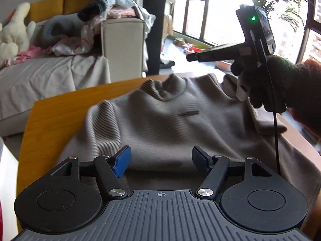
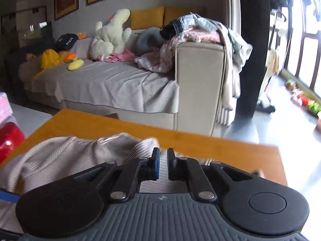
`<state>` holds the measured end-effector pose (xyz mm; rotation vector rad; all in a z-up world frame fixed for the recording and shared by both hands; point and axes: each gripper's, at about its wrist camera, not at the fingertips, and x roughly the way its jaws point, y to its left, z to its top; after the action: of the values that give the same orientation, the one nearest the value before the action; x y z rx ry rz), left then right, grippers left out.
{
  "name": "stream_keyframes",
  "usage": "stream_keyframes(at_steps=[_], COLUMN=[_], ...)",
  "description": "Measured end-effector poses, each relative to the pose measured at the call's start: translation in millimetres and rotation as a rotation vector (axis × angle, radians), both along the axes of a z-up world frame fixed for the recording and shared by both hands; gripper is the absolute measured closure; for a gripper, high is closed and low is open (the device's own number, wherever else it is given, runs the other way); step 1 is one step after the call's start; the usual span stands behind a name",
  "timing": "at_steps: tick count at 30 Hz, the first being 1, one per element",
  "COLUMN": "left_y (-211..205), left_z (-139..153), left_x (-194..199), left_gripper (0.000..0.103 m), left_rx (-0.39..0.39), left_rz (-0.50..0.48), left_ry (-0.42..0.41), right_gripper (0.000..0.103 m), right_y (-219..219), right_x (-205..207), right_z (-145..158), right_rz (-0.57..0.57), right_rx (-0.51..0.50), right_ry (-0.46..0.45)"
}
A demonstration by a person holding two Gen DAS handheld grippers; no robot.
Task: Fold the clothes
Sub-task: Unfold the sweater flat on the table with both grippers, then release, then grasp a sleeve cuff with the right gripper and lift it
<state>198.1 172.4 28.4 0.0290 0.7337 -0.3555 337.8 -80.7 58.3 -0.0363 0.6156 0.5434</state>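
A grey-beige ribbed sweater lies spread on the wooden table, collar at the far side. My left gripper is open, its blue pads wide apart just above the sweater's near hem, holding nothing. In the left wrist view the right gripper's body is held by a gloved hand above the sweater's right shoulder. In the right wrist view my right gripper is nearly closed, with ribbed fabric between and under its pads; the sweater bunches to its left.
A beige sofa with plush toys and a pile of clothes stands beyond the table. A red object sits at the left. A dark pillar and windows are at the back right.
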Motion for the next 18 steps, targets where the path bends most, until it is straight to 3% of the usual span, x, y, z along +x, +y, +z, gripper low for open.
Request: stream_keyframes(at_steps=[2,3,4,8,11,18], left_y=[-6,-8,-10,-18,-17,4], left_z=[-9,-14,-19,-26,-26,-20], left_x=[-10,-16,-21,-34,-38,-50], left_gripper=[0.031,0.031,0.031,0.029,0.024,0.024], left_rx=[-0.009,-0.008,-0.004,0.074,0.104,0.115], left_rz=[-0.043,-0.061,-0.074,-0.088,-0.062,0.012], left_ry=[0.028,0.035,0.042,0.003,0.010,0.042], right_gripper=[0.065,0.063,0.061,0.053,0.053,0.051], right_y=[-13,-16,-16,-20,-36,-39], right_x=[-43,-63,-85,-130,-137,-166], right_z=[-6,-10,-16,-43,-42,-31], right_rz=[0.077,0.108,0.137,0.064,-0.001,-0.005], right_rx=[0.035,0.026,-0.015,-0.146,-0.093,-0.149], right_ry=[0.026,0.030,0.022,0.009,0.065,0.017])
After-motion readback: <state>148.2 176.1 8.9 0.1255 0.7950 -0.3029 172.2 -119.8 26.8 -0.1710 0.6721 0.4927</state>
